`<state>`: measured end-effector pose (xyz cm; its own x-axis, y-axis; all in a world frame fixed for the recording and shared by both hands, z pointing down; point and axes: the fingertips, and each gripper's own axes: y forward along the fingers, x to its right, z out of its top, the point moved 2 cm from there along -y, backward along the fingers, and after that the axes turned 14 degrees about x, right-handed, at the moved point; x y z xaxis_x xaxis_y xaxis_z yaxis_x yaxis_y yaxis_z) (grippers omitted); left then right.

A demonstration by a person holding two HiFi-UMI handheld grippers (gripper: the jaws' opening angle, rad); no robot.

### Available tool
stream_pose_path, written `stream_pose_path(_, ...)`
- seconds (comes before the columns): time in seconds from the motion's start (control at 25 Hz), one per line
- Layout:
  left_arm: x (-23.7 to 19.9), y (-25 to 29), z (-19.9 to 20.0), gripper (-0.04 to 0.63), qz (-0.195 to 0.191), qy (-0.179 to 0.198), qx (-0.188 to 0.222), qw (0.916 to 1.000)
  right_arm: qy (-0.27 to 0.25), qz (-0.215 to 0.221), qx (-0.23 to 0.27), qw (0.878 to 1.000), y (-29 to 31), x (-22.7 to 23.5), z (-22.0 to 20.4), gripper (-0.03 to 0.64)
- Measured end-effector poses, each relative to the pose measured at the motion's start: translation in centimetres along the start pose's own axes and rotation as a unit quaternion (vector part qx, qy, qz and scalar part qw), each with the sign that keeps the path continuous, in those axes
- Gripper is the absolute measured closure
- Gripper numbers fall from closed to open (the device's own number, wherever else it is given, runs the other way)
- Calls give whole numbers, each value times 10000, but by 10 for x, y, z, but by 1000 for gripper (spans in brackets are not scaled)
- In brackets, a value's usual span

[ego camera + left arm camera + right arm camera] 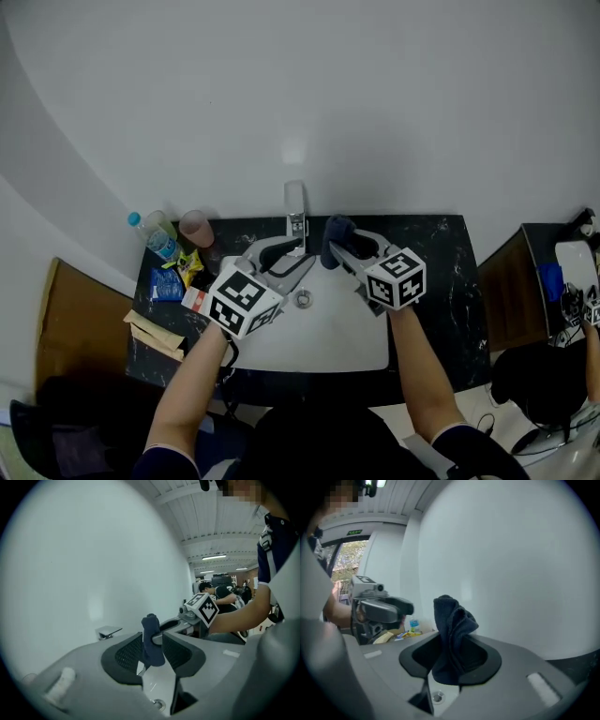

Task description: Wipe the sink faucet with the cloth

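Observation:
The chrome faucet (295, 204) stands at the back of the white sink (333, 337), and shows as a flat spout (108, 631) in the left gripper view. My right gripper (341, 243) is shut on a dark blue cloth (335, 228), which bunches upright between its jaws (452, 630). It hovers just right of the faucet. My left gripper (306, 253) is open over the basin in front of the faucet, nothing held. From the left gripper view the cloth (152, 639) hangs just beyond the open jaws, with the right gripper's marker cube (205, 607) behind it.
On the black counter (441, 272) left of the sink stand a water bottle (155, 236), a pink cup (196, 228) and snack packets (178, 277). Brown paper (155, 333) lies at the counter's front left. The drain (303, 300) sits mid-basin. A white wall rises behind.

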<state>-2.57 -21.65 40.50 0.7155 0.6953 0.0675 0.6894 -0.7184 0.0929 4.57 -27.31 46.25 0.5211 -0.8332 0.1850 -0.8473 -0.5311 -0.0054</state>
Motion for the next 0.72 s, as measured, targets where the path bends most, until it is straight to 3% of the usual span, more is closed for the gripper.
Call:
stream_pose_path(0.12, -15, -4, -18, 457, 475, 37, -287, 9985, 148, -354, -309, 9988, 26, 30, -10, 491)
stream_pose_path(0.28, -27, -7, -39, 459, 931, -16, -512, 9943, 416, -441, -527, 9968, 60, 49, -26, 487)
stream_pose_path(0.52, -30, -5, -58, 460, 1109, -90, -712, 9912, 642, -485, -789, 9936, 92, 62, -42, 483)
stream_pose_path(0.72, -35, -6, -61, 535, 1251, -66, -672, 9898, 697, -569, -1011, 9908, 105, 67, -54, 480)
